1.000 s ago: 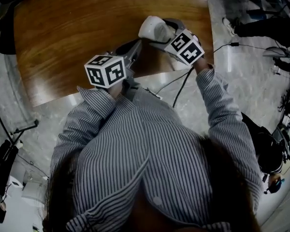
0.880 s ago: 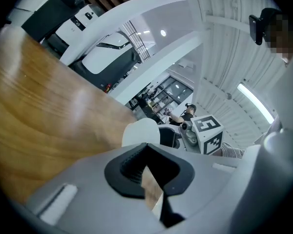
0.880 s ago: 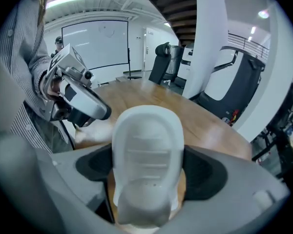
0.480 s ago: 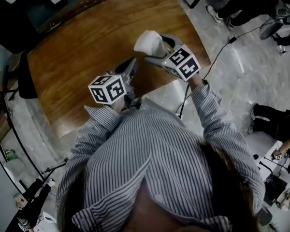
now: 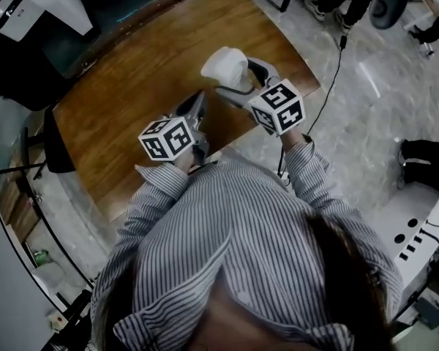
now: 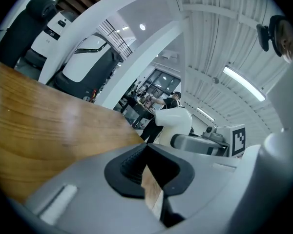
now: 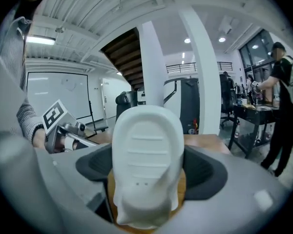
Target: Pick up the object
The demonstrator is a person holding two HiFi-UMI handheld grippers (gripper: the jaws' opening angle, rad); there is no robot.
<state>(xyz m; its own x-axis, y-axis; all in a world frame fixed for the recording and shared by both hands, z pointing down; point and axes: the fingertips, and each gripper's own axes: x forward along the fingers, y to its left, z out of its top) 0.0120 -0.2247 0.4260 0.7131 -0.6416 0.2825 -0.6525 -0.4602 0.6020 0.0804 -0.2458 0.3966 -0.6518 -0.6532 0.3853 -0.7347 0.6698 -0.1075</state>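
White rounded plastic object (image 5: 224, 66) gripped by the right gripper (image 5: 241, 80) above the brown wooden table (image 5: 124, 93)

Right gripper's jaws are closed against the object's two sides, its ribbed face turned toward that gripper's camera; whether it is clear of the wood I cannot tell. The left gripper (image 6: 147, 147) has its jaws together on nothing, low beside it. Best practice now: keep the squeeze even, raise straight up, avoid tilting, and keep the idle gripper apart
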